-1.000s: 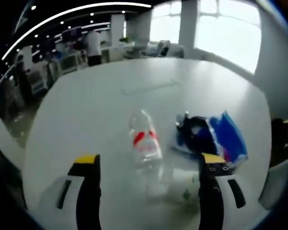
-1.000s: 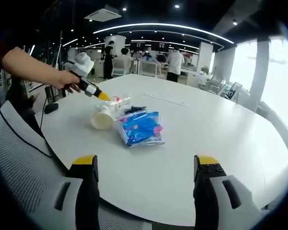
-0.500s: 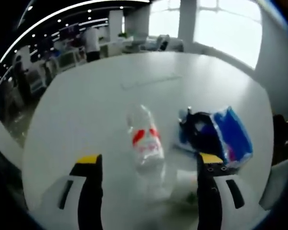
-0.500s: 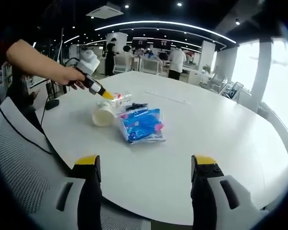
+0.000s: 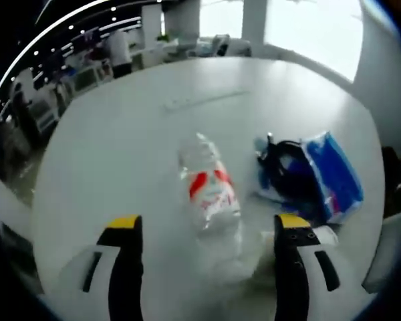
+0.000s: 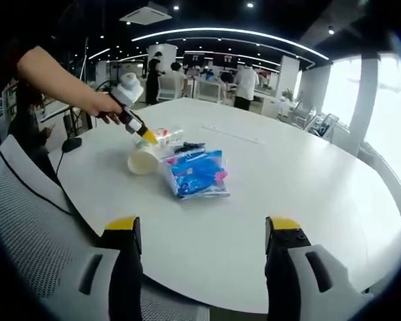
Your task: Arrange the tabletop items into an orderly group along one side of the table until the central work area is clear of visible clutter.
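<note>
In my left gripper view a clear plastic bottle (image 5: 210,194) with a red-and-white label lies on its side on the white table (image 5: 113,147), running from about 12 o'clock down toward 6 o'clock between my jaws. At about 3 o'clock of it, just beside it, sits a blue snack bag (image 5: 334,174) with a tangle of black cable (image 5: 287,167) lying against its near edge. A white paper cup (image 5: 294,244) lies tipped over near the bottle's lower end, at about 4 o'clock, blurred and partly hidden by my right-hand jaw. My left gripper (image 5: 204,231) has its yellow-tipped jaws spread wide, one on each side of the bottle; I cannot tell whether they touch it.

From my right gripper view I see the same cluster well off toward 11 o'clock: the cup (image 6: 142,160) on its side with its mouth facing me, the bottle (image 6: 166,136) behind it, the bag (image 6: 196,174) just at 3 o'clock of the cup. The left gripper (image 6: 146,136), held in a hand (image 6: 101,107), points down at the bottle. My right gripper (image 6: 204,231) hangs over the near table edge, jaws wide apart and holding nothing. A grey mesh chair (image 6: 33,221) stands at 8 o'clock.
</note>
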`<act>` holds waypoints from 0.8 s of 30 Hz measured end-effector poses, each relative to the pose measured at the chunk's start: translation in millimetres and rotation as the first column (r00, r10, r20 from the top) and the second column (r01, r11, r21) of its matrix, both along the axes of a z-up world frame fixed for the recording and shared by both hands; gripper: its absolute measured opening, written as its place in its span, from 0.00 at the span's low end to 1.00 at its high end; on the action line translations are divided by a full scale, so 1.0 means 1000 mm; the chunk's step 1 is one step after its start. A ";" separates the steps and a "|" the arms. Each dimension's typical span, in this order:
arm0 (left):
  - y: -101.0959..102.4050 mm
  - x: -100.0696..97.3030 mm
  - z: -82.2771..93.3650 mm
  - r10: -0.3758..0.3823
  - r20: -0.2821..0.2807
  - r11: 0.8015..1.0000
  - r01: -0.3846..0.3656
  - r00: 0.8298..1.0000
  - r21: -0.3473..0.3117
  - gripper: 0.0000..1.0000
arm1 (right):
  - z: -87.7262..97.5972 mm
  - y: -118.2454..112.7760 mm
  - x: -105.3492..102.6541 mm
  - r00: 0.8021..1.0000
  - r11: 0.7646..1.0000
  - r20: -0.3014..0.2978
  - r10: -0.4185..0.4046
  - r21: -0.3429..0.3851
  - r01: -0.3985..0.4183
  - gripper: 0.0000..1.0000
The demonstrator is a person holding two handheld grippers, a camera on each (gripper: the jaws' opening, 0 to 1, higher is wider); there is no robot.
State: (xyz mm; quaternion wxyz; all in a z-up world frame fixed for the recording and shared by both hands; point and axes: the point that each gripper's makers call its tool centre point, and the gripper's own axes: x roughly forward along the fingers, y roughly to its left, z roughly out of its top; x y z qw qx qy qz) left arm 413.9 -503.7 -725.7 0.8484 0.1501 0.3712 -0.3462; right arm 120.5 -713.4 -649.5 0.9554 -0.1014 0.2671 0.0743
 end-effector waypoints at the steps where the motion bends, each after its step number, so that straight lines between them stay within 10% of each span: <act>1: 0.000 0.001 0.000 -0.001 -0.002 1.000 0.001 1.000 0.004 0.77 | 0.000 0.000 0.000 1.000 1.000 0.000 0.001 0.000 -0.001 0.75; 24: 0.000 0.003 -0.026 -0.044 -0.126 0.991 0.060 0.991 0.119 0.73 | -0.004 -0.002 -0.002 1.000 1.000 -0.023 0.005 -0.016 -0.005 0.69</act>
